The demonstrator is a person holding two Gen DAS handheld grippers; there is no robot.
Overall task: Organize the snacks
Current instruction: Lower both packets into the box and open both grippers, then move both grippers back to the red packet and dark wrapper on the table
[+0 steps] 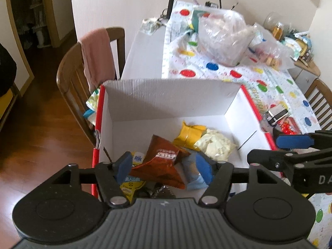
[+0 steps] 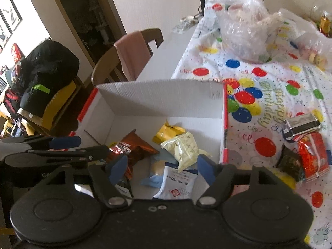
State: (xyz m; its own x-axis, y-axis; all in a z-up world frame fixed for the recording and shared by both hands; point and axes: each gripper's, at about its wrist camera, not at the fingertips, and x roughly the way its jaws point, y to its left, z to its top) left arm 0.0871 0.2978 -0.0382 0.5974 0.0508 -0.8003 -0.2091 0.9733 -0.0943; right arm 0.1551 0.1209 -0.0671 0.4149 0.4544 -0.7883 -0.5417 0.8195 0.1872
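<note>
Snack packets in white box on desk, beneath both grippers, left gripper jaws apart and empty, right gripper likewise

The left gripper tilts steeply downward with its blue-padded fingers spread apart and nothing pinched between them. The right gripper takes much the same downward tilt, its jaws likewise parted and its pads pressing on nothing. The two sit close side by side, each one showing at the edge of the other's camera view: the right gripper reaches in from the right of the left wrist view, the left gripper from the left of the right wrist view.
</note>
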